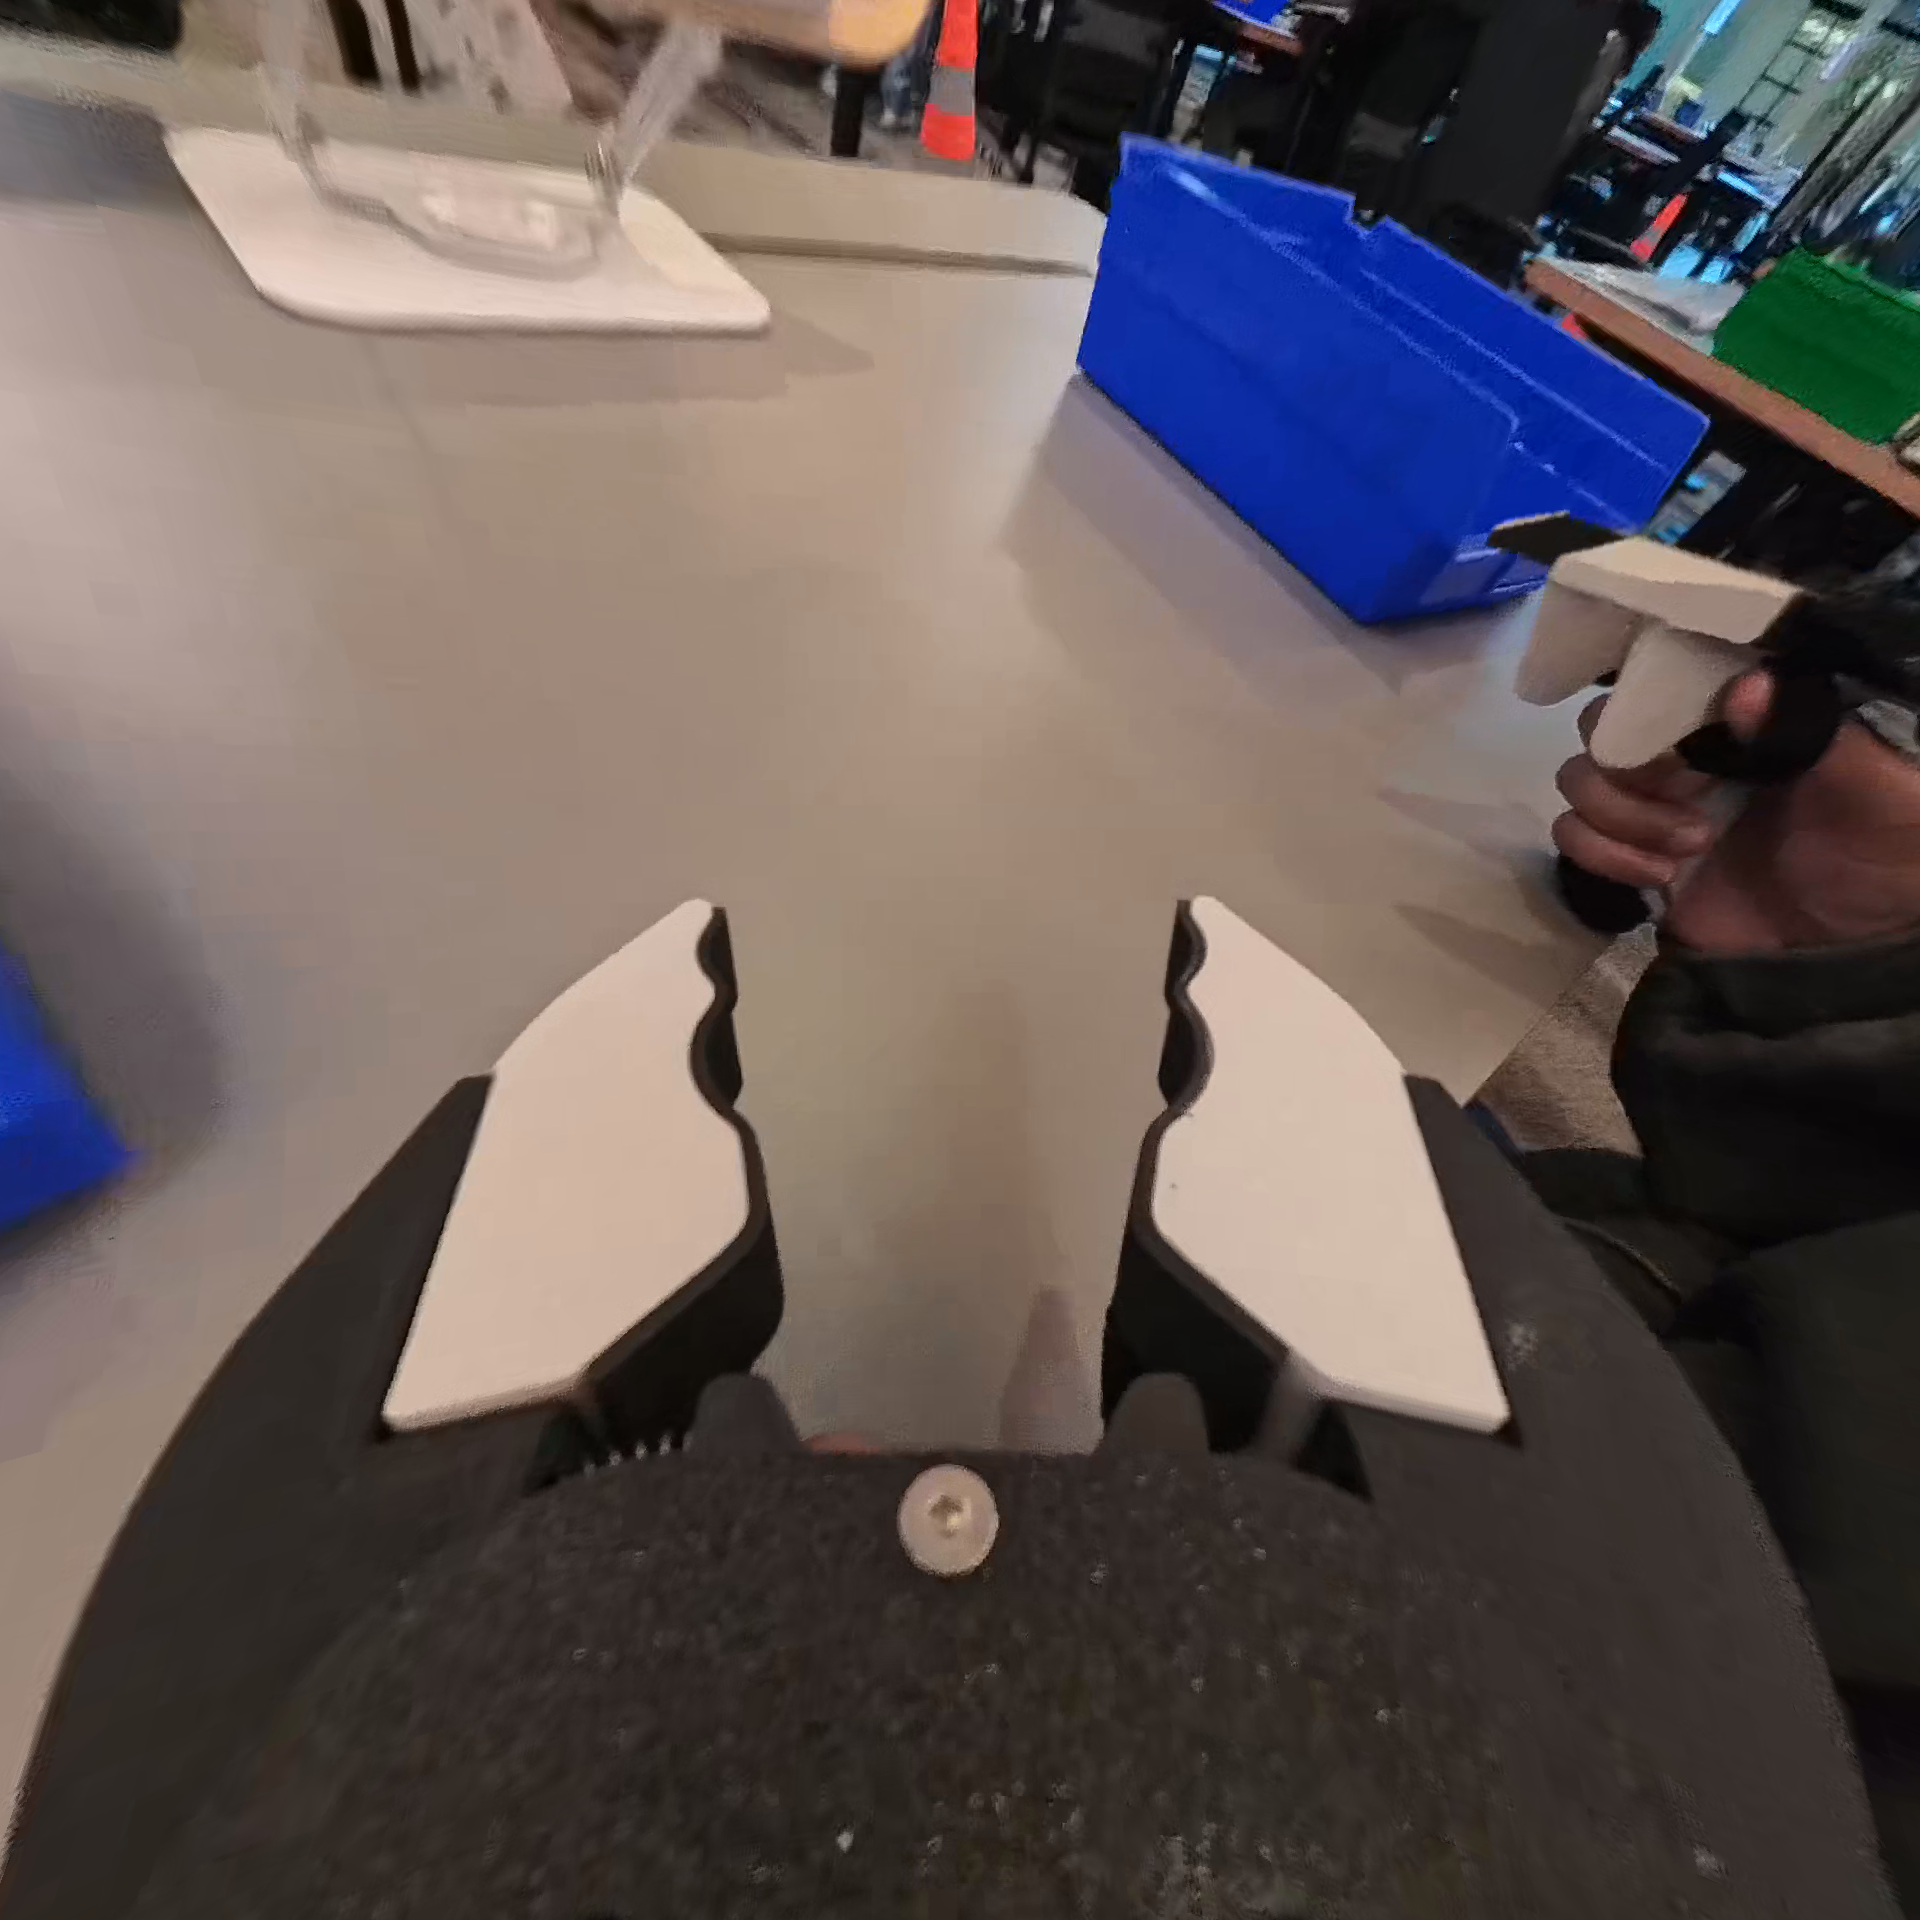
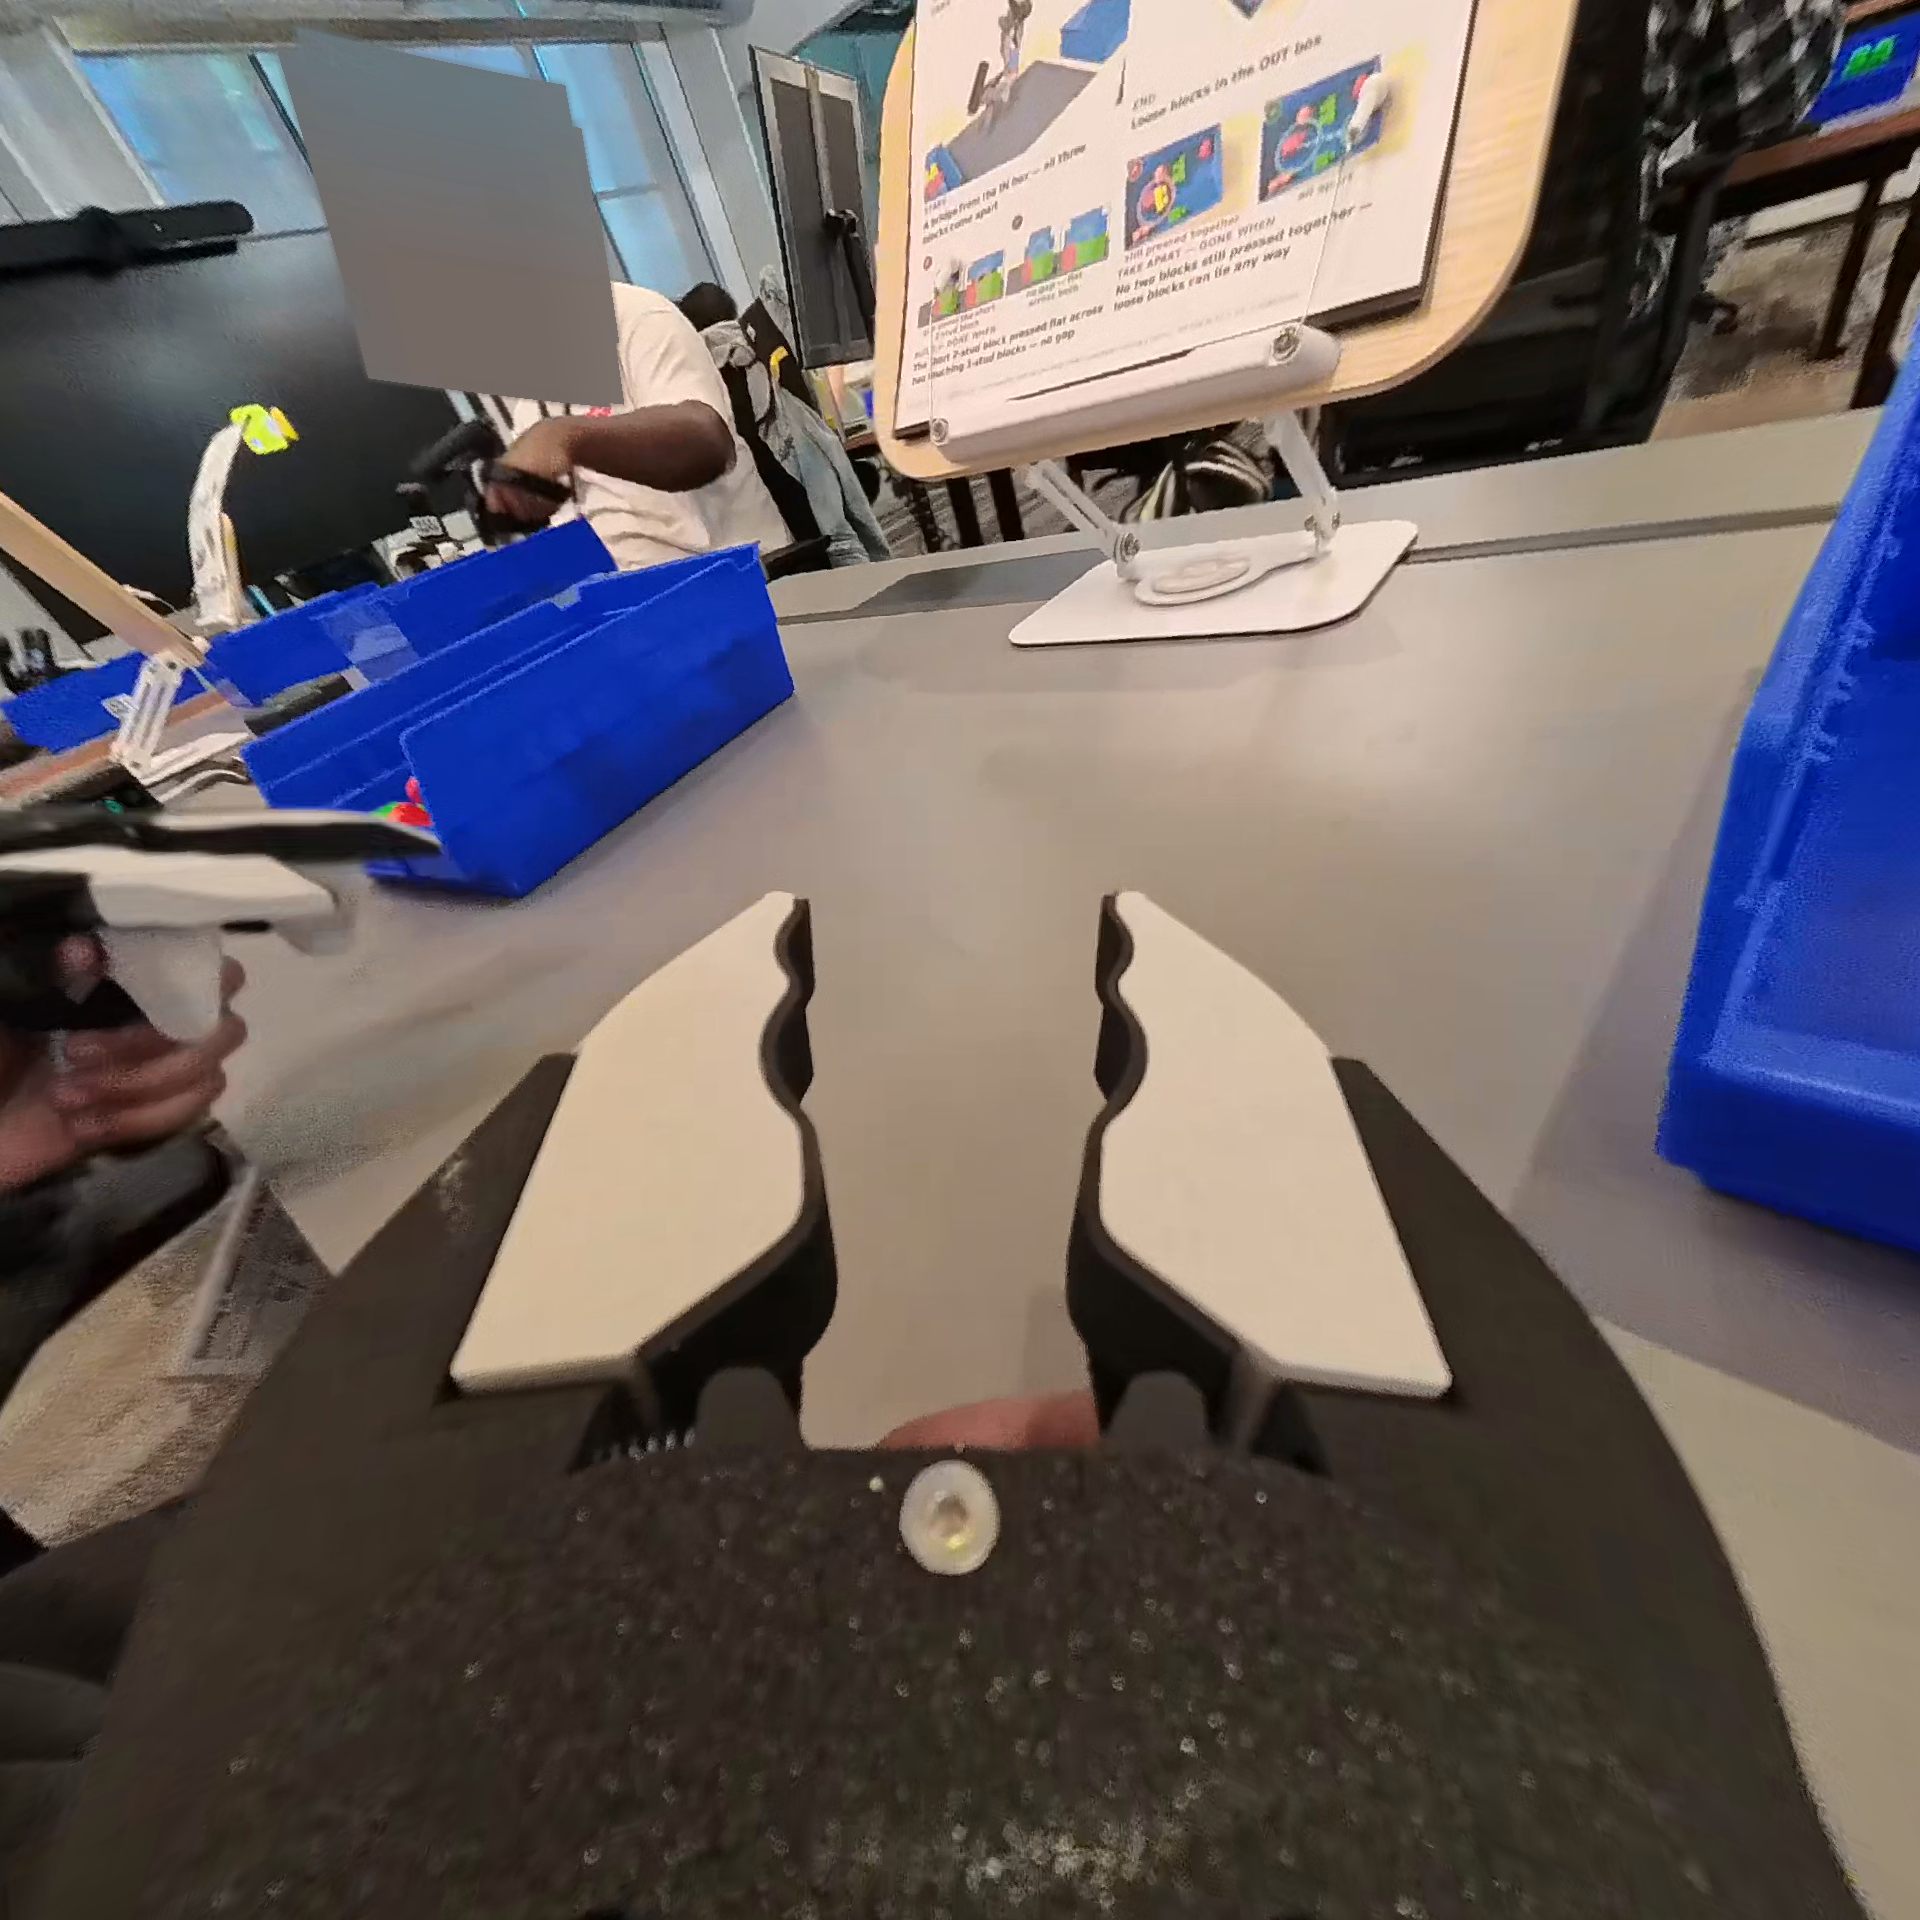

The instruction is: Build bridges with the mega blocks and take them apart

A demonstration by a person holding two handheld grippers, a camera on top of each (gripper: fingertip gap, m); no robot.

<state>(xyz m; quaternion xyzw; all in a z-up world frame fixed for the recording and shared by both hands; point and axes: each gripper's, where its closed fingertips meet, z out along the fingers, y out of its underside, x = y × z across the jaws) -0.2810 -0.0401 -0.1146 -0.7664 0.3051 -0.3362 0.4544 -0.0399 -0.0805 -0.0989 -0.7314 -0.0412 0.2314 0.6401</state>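
My left gripper (image 1: 951, 920) is open and empty over the bare grey table (image 1: 623, 623). My right gripper (image 2: 954, 914) is open and empty over the same table (image 2: 1195, 790). A blue bin (image 2: 540, 717) at the left of the right wrist view holds a few blocks; only a red and green bit (image 2: 407, 808) shows at its near corner. The left gripper, held by a hand, shows at the left edge of the right wrist view (image 2: 260, 873). The right gripper and its hand show at the right edge of the left wrist view (image 1: 1621, 623).
A second blue bin stands at the right (image 2: 1808, 935), also in the left wrist view (image 1: 1351, 395). A white stand (image 2: 1216, 592) holds an instruction board (image 2: 1153, 208) at the table's back. Another blue bin edge (image 1: 42, 1101) is at the left. A person works at another table behind.
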